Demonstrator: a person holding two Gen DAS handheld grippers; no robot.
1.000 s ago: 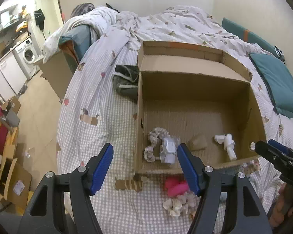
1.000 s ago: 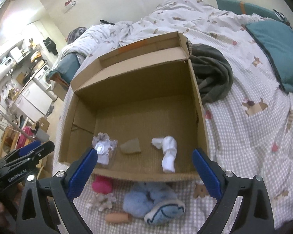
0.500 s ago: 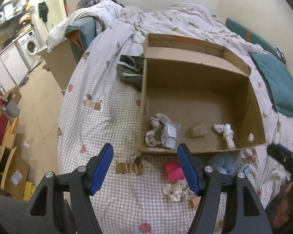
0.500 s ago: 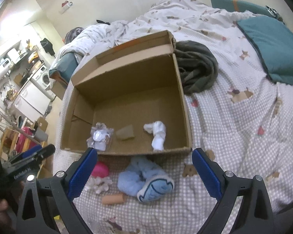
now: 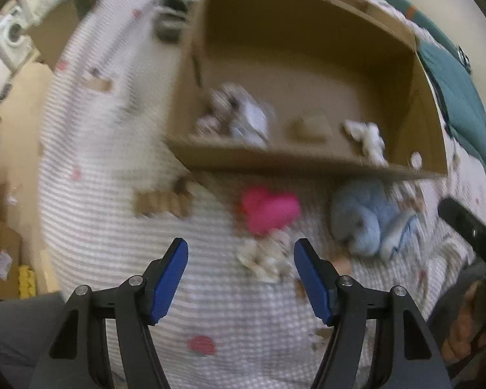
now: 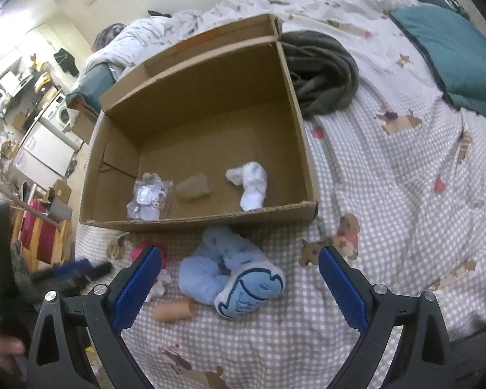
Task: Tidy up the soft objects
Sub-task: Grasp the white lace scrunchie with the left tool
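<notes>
Partly filled open brown cardboard box (image 6: pixel 191 129) on checked bed (image 6: pixel 388 194): white rolled cloth (image 6: pixel 251 184) and small items inside. Outside, beside near wall: pink soft toy (image 5: pixel 269 209), fluffy light-blue plush (image 6: pixel 230 275), pale knotted rope piece (image 5: pixel 264 257). Left hand-held gripper (image 5: pixel 241 270) and right hand-held gripper (image 6: pixel 239 285) both spread, empty.

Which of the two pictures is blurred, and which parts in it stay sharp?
Left wrist view: motion blur smears the cardboard box, the pink toy and the checked bedspread; only the left tool itself stays sharp. Right wrist view: mostly sharp, the box and the blue plush are clear, though fisheye distortion bends straight edges.
</notes>
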